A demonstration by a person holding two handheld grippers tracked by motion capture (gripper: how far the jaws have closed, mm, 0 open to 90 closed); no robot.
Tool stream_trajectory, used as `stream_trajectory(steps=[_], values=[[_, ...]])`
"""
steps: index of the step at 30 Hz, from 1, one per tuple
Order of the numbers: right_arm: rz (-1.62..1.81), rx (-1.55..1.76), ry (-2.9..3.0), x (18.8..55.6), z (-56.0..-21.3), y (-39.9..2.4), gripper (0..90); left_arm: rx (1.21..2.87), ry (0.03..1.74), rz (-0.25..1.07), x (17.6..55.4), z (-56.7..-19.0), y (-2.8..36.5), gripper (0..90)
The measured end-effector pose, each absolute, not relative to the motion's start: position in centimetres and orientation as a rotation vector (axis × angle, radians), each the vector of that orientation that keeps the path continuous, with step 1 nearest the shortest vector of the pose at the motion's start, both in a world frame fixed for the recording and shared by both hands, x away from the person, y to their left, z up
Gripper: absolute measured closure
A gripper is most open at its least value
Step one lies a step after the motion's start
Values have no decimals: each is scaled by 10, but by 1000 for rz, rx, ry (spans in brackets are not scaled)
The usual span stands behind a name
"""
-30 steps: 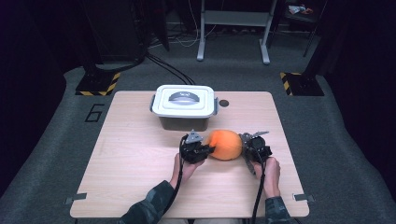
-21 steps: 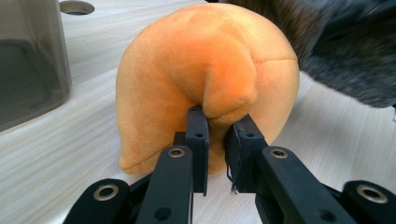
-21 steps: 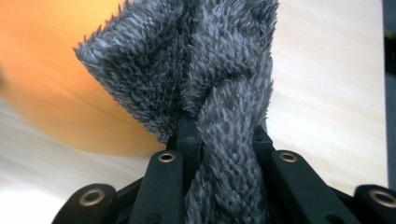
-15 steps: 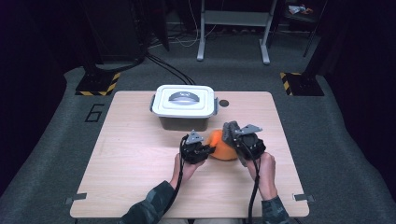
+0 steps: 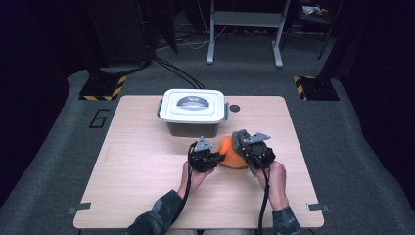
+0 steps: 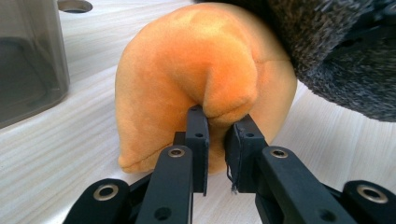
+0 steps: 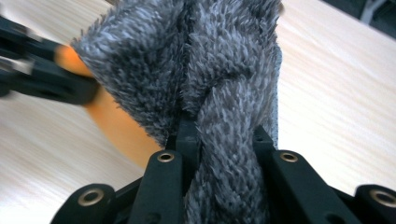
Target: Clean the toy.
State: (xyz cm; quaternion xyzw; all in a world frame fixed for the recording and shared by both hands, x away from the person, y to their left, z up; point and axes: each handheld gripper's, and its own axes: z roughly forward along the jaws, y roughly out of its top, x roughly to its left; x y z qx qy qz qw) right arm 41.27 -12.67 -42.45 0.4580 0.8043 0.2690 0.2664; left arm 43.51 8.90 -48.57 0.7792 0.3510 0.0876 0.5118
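1. The left gripper has its two black jaws almost together, pinching a fold of an orange plush toy; the fold bulges just above the pads.
2. The right gripper has its jaws clamped on a bunched fold of fuzzy grey fabric, which fills the gap between them and rises above the tips.
3. In the high view, the orange plush toy sits on the wooden table, a little right of the middle and nearer the person's edge, between the left gripper and the right gripper.
4. A lidded storage box stands just behind the toy, near the table's far edge; a small round hole lies in the tabletop beside it.
5. The high view shows both hands and forearms coming in from the near edge; the toy's grey part is hidden under the right gripper there.
6. The left gripper view shows the toy's curved orange body resting on the tabletop, the grey fabric attached at its upper right, and the box's smoky translucent wall at the left.
7. The right gripper view shows the grey pile close up, with orange showing beside it and the other gripper blurred at the left.
8. Counted: two grippers, one plush toy, one box, one table.
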Motion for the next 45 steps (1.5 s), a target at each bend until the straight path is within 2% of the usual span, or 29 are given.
stream_trajectory(steps=[8, 19, 22, 26, 30, 33, 36, 41, 45], values=[[682, 1381, 2153, 424, -452, -157, 734, 1882, 841, 217, 435, -486, 88, 799], [579, 1496, 2211, 442, -491, -172, 732, 1886, 838, 217, 436, -486, 90, 798], [563, 1502, 2195, 440, -484, -173, 732, 1880, 845, 213, 436, -486, 91, 797], [615, 1441, 2139, 430, -457, -173, 732, 1876, 850, 213, 436, -486, 92, 795], [689, 1334, 2125, 413, -426, -154, 733, 1874, 850, 217, 436, -486, 91, 793], [708, 1258, 2174, 408, -418, -135, 733, 1876, 845, 218, 437, -486, 92, 786], [673, 1251, 2202, 414, -425, -125, 735, 1863, 854, 228, 436, -486, 92, 718], [709, 1272, 2186, 422, -429, -130, 736, 1922, 831, 324, 434, -489, 93, 449], [719, 1277, 2189, 424, -430, -134, 736, 1946, 807, 341, 435, -495, 87, 390]])
